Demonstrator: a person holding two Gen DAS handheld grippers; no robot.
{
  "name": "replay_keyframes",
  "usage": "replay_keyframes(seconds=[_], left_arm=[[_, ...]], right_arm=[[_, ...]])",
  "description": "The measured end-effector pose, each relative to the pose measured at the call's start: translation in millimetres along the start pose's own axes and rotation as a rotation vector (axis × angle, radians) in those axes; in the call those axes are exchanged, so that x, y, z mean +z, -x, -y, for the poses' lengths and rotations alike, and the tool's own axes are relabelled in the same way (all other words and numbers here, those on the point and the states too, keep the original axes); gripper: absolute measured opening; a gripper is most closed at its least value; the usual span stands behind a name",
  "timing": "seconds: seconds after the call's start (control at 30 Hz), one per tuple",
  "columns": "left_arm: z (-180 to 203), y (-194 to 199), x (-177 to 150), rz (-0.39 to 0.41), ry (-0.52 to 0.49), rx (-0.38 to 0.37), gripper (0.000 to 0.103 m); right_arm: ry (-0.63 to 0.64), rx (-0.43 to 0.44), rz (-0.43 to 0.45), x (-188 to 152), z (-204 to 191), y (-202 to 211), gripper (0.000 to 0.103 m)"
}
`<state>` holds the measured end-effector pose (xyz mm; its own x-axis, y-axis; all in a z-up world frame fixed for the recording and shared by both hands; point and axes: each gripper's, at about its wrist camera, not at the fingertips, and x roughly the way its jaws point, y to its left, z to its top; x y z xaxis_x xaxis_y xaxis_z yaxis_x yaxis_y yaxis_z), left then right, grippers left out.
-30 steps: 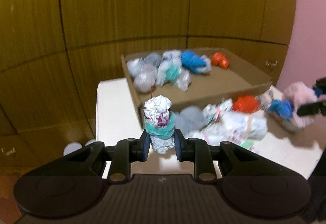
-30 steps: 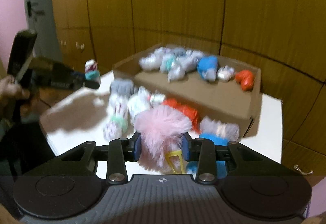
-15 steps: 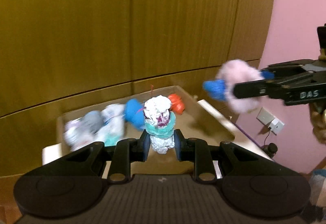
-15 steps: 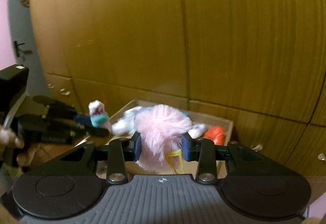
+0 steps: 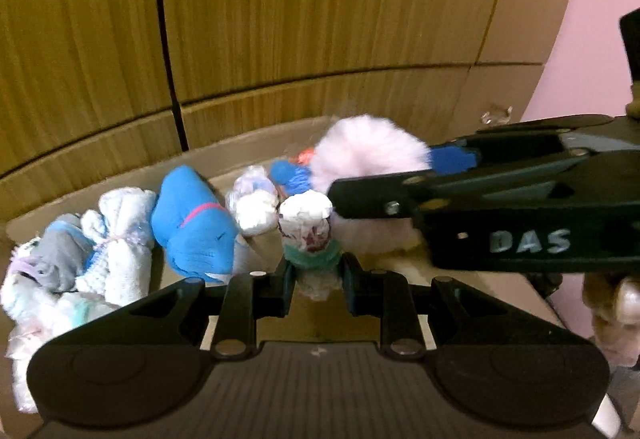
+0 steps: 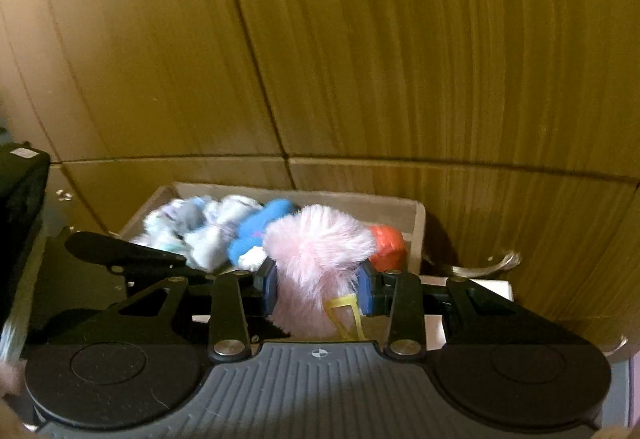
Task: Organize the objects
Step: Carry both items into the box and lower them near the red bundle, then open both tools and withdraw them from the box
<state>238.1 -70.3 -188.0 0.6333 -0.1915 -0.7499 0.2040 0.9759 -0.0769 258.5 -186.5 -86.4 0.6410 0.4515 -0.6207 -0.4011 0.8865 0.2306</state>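
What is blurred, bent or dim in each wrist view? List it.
Left wrist view: fisheye bows the wooden panels; the pink fluffy bundle is motion-smeared, while the blue sock roll stays fairly sharp. Right wrist view: the same bowing; the pale rolls in the cardboard box smear, with dim yellowish light and black corner vignetting.

Fluffy pink fur ball point(image 6: 316, 251), knit cloth socks point(image 5: 194, 227), matt cardboard box point(image 6: 400, 205), wood-grain doors point(image 6: 360, 39), matt black plastic grippers.

Domestic room, likely bedroom: wood-grain wardrobe doors point(image 6: 360, 59) behind cardboard box point(image 6: 416, 227) of rolled socks point(image 5: 192, 231); pink wall point(image 5: 580, 39) right of doors.
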Motion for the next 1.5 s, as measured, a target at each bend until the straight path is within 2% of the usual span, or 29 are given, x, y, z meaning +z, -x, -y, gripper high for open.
replay_keyframes(seconds=[0.17,0.4,0.47,0.53,0.7,0.87,1.0,1.1,1.27,1.4,1.5], left_arm=[[-8.4,-20.9,-4.9,-0.032,-0.009,0.023,0.022],[-12.4,-25.3,-5.9,-0.052,-0.010,0.038,0.025],[-10.6,-24.7,-7.2,-0.055,-0.018,0.060,0.028],[-4.1,-15.5,-8.8,-0.052,-0.020,0.060,0.032],[1.8,-7.5,-5.5,-0.049,-0.016,0.064,0.036],[1.2,10.9,-5.3,-0.034,-0.003,0.060,0.045],[2.0,29.1,-6.7,-0.024,-0.001,0.079,0.058],[4.6,28.1,-1.4,-0.024,-0.004,0.098,0.059],[0.5,58.8,-11.7,-0.011,0.022,0.110,0.060],[-1.6,90.7,-22.5,0.024,0.032,0.130,0.065],[-5.5,117.8,-35.3,0.052,0.053,0.157,0.073]], right_arm=[[-0.012,-0.019,-0.036,-8.7,5.3,-30.5,0.044],[0.028,-0.044,-0.068,-12.6,0.0,-37.6,0.048],[0.024,-0.037,-0.066,-11.6,-0.2,-34.8,0.059],[0.040,-0.044,-0.064,-10.7,-3.7,-30.7,0.064],[0.066,-0.045,-0.051,-5.1,-11.4,-20.2,0.066],[0.077,-0.046,-0.034,-2.3,-17.0,-7.5,0.068],[0.068,-0.044,-0.018,-1.7,-22.3,3.1,0.070],[0.071,-0.051,-0.015,-2.9,-27.5,10.5,0.072],[0.064,-0.056,-0.010,-7.8,-34.2,26.6,0.072],[0.058,-0.044,0.007,-14.6,-43.0,47.5,0.074],[0.048,-0.031,0.020,-23.0,-51.0,65.7,0.076]])
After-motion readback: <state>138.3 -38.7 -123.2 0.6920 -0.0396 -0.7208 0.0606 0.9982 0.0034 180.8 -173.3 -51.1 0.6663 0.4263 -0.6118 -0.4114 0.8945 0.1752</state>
